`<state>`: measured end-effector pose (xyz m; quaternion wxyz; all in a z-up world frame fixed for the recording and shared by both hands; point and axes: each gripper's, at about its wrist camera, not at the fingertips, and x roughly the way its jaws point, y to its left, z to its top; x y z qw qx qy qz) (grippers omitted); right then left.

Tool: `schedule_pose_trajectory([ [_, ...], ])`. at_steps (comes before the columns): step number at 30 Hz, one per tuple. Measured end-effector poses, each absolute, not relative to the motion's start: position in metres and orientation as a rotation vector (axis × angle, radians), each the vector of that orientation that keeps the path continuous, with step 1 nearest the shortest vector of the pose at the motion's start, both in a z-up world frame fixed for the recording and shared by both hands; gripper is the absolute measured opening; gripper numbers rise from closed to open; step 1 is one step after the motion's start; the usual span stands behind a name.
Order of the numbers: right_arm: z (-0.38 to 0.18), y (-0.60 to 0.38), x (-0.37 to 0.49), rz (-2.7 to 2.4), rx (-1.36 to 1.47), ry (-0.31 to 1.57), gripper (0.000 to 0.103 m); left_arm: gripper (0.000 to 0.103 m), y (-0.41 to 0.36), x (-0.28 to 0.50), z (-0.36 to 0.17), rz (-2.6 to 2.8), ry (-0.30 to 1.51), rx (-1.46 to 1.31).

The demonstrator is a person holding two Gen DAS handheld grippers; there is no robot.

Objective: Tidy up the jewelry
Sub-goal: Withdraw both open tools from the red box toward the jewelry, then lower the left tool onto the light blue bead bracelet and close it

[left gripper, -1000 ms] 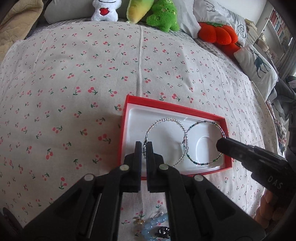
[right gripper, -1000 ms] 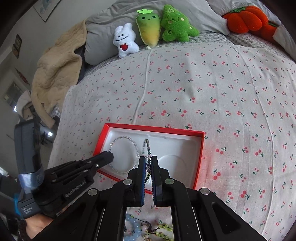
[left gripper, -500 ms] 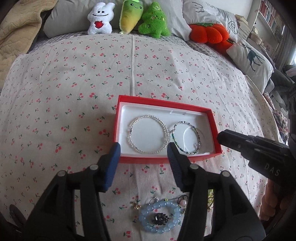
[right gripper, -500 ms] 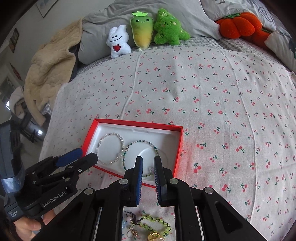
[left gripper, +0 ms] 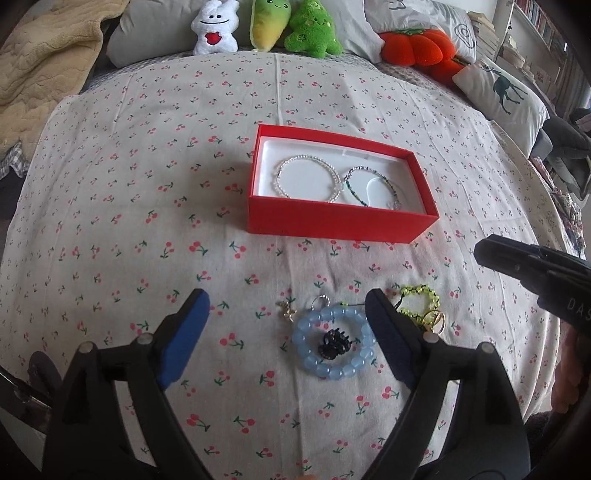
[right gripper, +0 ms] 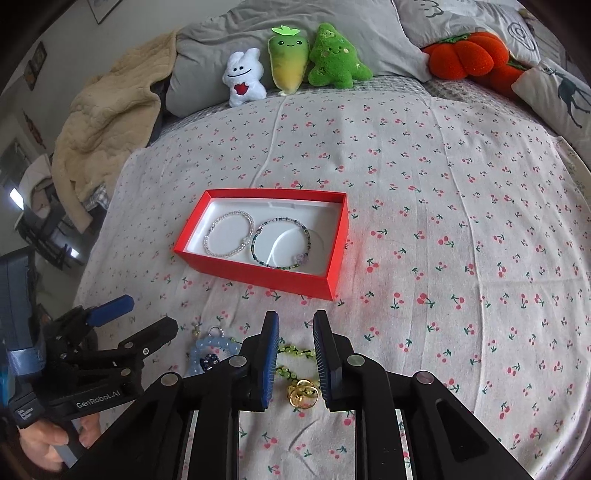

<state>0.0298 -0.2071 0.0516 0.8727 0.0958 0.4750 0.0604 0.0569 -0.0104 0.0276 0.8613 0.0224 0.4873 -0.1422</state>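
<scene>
Red rectangular cardboard box (left gripper: 341,218), long axis set left to right on the cherry-print bedsheet (left gripper: 147,177); clear beaded bracelet (left gripper: 308,183) and dark green beaded bracelet (left gripper: 371,186) laid flat inside. Left gripper (left gripper: 288,325) and right gripper (right gripper: 295,354): jaws opening, nothing gripped.

A bedroom at home: a cherry-print sheet (right gripper: 424,206) is covering a bed, with plush toys (right gripper: 295,66) and grey pillows (right gripper: 221,48) lining up behind it, a beige blanket (right gripper: 107,118) slumping to the sheet's left, and bookshelves (left gripper: 532,33) standing beyond its right corner.
</scene>
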Motion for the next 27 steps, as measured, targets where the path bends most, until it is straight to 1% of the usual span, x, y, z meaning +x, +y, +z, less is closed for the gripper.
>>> schedule_pose_trajectory([
  [1,0.051,-0.206,0.025,0.128,0.196,0.992,0.039,0.088,-0.009,0.054,0.024,-0.297,1.025,0.046],
  [2,0.05,-0.206,0.021,0.126,0.188,0.987,0.062,0.089,-0.007,0.052,0.02,-0.292,1.032,0.046],
  [3,0.05,-0.205,0.016,0.125,0.179,0.972,0.074,0.089,-0.005,0.049,0.017,-0.287,1.041,0.047],
  [7,0.047,-0.205,0.003,0.137,0.151,0.956,0.078,0.089,0.001,0.041,0.005,-0.294,1.061,0.073],
  [9,0.044,-0.208,-0.003,0.114,0.138,0.935,0.084,0.09,0.004,0.035,0.0,-0.289,1.058,0.102],
  [10,0.042,-0.21,-0.006,0.097,0.125,0.923,0.084,0.09,0.006,0.033,-0.003,-0.296,1.058,0.11],
  [17,0.016,-0.213,-0.018,0.087,0.036,0.94,0.084,0.09,0.013,0.026,-0.022,-0.361,1.077,0.142],
  [22,0.003,-0.205,-0.02,0.098,-0.014,0.967,0.084,0.09,0.012,0.026,-0.023,-0.435,1.092,0.083],
  [24,-0.001,-0.203,-0.019,0.103,-0.016,0.982,0.084,0.086,0.012,0.028,-0.021,-0.456,1.093,0.054],
  [26,-0.002,-0.202,-0.018,0.109,-0.016,0.995,0.084,0.069,0.01,0.031,-0.02,-0.466,1.1,0.031],
  [27,-0.003,-0.202,-0.017,0.107,-0.016,0.998,0.084,0.065,0.01,0.034,-0.021,-0.464,1.106,0.022],
])
